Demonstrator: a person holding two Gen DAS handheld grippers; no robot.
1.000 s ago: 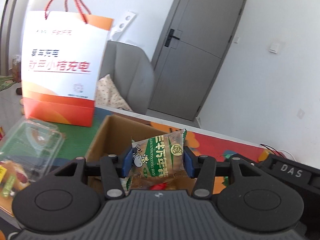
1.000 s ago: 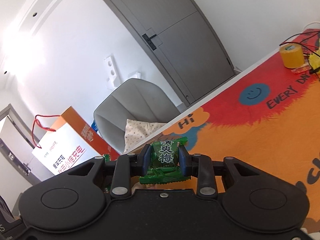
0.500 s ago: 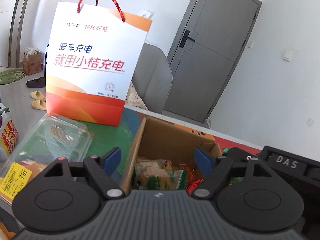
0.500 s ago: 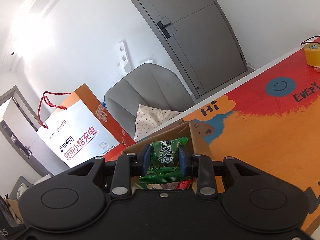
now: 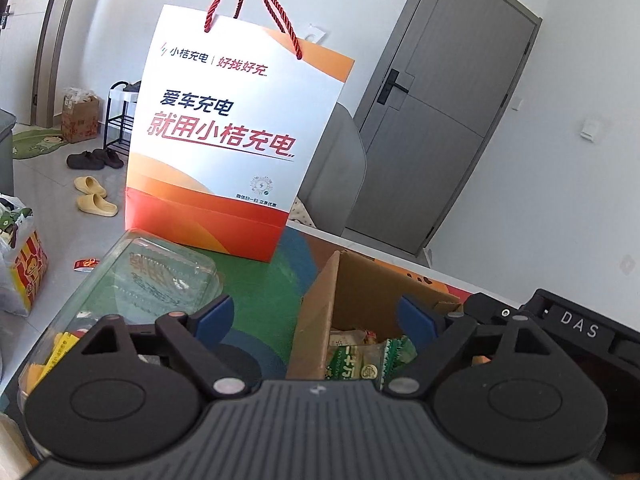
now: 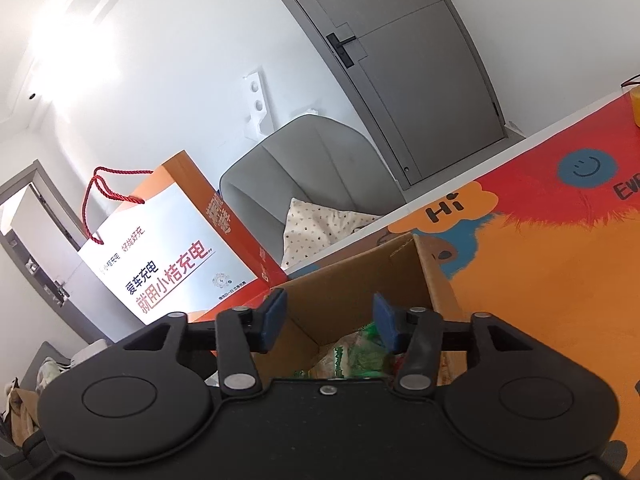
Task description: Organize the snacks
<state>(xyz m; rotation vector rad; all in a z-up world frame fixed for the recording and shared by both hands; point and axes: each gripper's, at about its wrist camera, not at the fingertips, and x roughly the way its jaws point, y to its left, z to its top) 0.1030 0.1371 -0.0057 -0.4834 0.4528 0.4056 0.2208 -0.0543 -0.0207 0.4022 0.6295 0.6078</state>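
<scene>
An open cardboard box stands on the colourful table mat, with several snack packets inside, among them a green and white one. My left gripper is open and empty just above the box's near left side. In the right wrist view the same box lies under my right gripper, which is open and empty. Green snack packets lie in the box below its fingers.
A white and orange paper gift bag with red rope handles stands behind the box, also in the right wrist view. A clear plastic clamshell container lies left of the box. A black case marked DAS is on the right. A grey chair stands beyond the table.
My left gripper opened and let its green and white packet fall into the box. My right gripper moved over the box and opened, and its green packet dropped in.
</scene>
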